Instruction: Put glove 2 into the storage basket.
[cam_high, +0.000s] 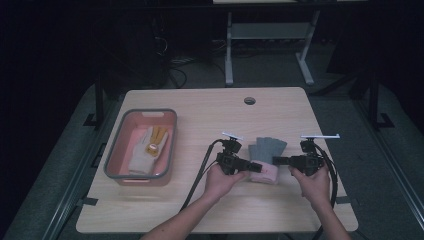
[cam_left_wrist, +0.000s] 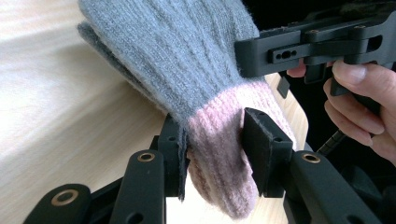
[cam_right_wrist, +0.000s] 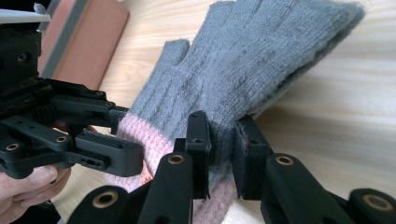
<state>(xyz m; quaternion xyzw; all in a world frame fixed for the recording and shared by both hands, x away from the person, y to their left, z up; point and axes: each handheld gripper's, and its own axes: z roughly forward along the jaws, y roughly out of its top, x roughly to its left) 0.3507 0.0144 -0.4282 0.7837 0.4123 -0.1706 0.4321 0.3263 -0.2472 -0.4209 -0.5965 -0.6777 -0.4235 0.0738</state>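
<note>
A grey glove (cam_high: 267, 149) with a pink cuff (cam_left_wrist: 224, 154) lay near the middle of the wooden table (cam_high: 210, 107), between both tools. The left gripper (cam_left_wrist: 212, 151) pinched the cuff; the right gripper (cam_right_wrist: 222, 149) pinched the glove's other edge. A pale glove (cam_high: 145, 155) rested inside the pink bin (cam_high: 167, 150).

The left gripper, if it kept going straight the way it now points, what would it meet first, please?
The left gripper already grips the glove at its pink cuff; pushed straight on, it would likely meet the right gripper, which faces it across the glove, though depth is hard to judge.
</note>
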